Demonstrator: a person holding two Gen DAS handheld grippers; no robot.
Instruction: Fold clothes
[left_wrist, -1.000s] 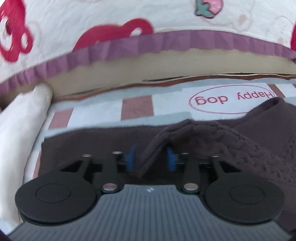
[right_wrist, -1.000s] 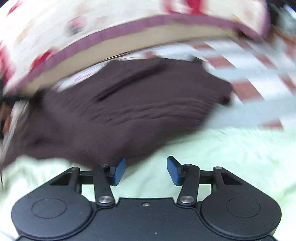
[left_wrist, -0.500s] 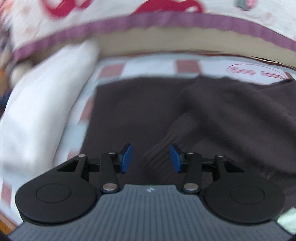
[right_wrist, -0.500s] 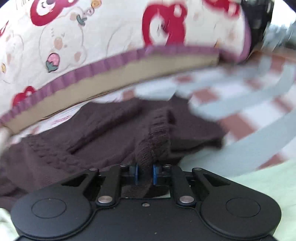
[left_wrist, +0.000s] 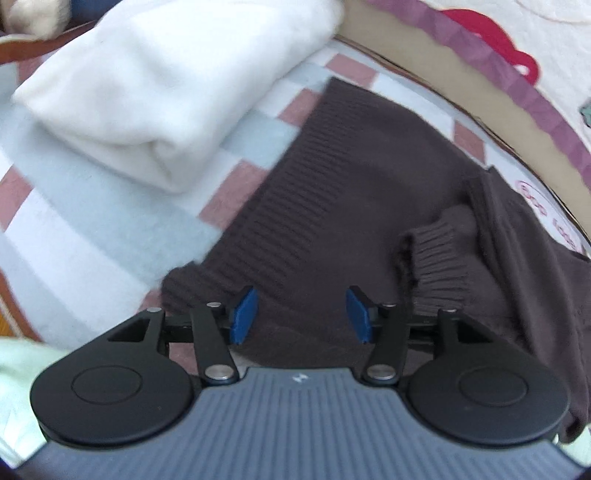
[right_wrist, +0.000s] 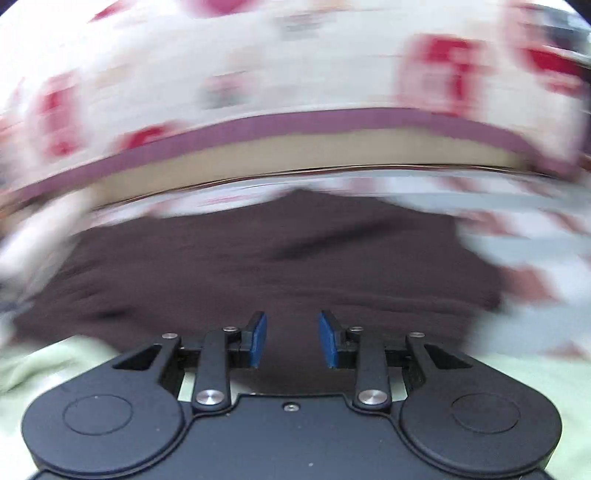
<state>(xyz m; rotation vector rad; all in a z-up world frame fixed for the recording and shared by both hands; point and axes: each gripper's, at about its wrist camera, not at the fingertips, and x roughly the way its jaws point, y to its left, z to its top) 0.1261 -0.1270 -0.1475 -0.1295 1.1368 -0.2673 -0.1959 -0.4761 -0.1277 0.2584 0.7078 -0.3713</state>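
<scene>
A dark brown knitted sweater (left_wrist: 354, 206) lies on a checked sheet (left_wrist: 92, 229). Its ribbed hem runs toward my left gripper (left_wrist: 301, 314), which is open and empty just above the near hem corner. A ribbed cuff (left_wrist: 439, 254) of a folded-in sleeve lies to the right of that gripper. In the blurred right wrist view the same sweater (right_wrist: 280, 266) fills the middle. My right gripper (right_wrist: 291, 339) is open and empty over its near edge.
A folded white blanket (left_wrist: 166, 81) lies to the left of the sweater. A quilt with red prints and a purple border (right_wrist: 295, 125) rises behind. Pale green cloth (right_wrist: 517, 373) covers the near side.
My left gripper has swung left and opened wider over the hem. My right gripper has let go of the sleeve it was pinching and has opened; the sweater now lies flatter.
</scene>
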